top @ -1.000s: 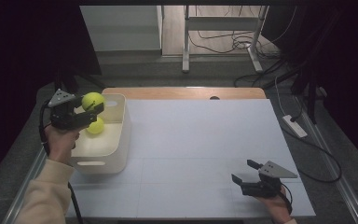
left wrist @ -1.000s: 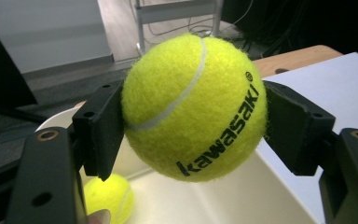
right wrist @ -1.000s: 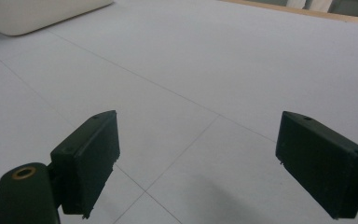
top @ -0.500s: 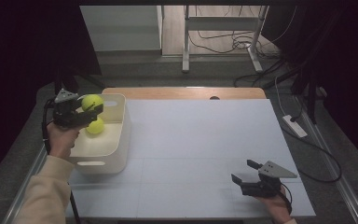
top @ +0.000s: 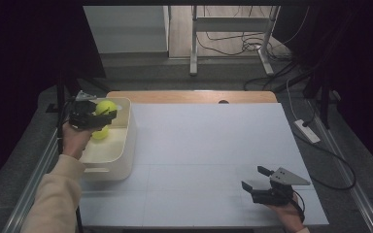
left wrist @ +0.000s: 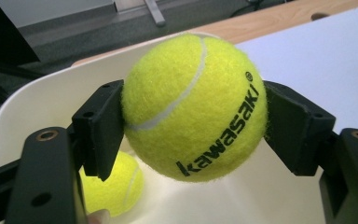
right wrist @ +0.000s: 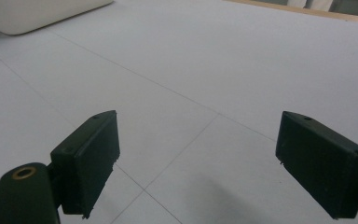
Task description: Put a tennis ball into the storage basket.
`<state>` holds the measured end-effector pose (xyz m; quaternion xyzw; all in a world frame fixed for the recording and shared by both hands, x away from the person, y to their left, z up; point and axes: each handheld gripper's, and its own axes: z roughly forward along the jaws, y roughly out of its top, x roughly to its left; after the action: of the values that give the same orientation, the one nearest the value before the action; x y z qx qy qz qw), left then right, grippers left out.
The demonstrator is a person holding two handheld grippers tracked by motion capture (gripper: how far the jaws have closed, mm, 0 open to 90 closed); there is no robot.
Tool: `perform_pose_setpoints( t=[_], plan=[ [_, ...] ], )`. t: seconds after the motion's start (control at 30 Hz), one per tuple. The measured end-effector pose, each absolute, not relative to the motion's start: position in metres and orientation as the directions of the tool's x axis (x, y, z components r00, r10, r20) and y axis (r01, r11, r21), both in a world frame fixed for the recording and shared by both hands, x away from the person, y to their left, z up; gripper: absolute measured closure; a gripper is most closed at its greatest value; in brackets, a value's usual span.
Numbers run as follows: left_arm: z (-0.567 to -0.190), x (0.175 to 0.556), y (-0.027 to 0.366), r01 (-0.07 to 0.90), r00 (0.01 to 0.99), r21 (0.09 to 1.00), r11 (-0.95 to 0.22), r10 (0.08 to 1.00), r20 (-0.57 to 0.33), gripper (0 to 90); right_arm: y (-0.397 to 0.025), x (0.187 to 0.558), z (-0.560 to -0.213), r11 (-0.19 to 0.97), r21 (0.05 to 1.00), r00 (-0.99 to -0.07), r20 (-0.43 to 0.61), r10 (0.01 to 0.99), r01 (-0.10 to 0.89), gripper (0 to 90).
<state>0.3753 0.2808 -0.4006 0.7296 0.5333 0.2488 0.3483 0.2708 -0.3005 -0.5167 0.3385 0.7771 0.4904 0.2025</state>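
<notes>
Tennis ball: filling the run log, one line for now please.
left gripper shut on tennis ball | over white bin | second ball inside | right gripper open

- High view: fixed above the person's side of the bench (top: 209, 145), facing forward and down; it covers the whole white top, the floor beyond and both forearms.
- Left gripper view: mounted on the left claw (left wrist: 193, 109), looking along its jaws at very close range into the white bin (left wrist: 37, 93), with the bench's far wooden edge behind.
- Right gripper view: mounted on the right claw (right wrist: 196, 158), low over the bench, facing across its white surface.
- Shared: the bin (right wrist: 37, 14) appears in all three views.
</notes>
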Motion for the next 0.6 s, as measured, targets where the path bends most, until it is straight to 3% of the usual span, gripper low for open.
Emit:
perform_pose_setpoints(
  t=[0.6],
  plan=[
    [-0.4070,0.3822,0.2801,0.640,0.315,0.742,-0.202,0.949,-0.014,26.8,-0.3006,0.2707,-0.5167,0.290,0.899,-0.687,0.017,0.726,0.328,13.3]
  ],
)
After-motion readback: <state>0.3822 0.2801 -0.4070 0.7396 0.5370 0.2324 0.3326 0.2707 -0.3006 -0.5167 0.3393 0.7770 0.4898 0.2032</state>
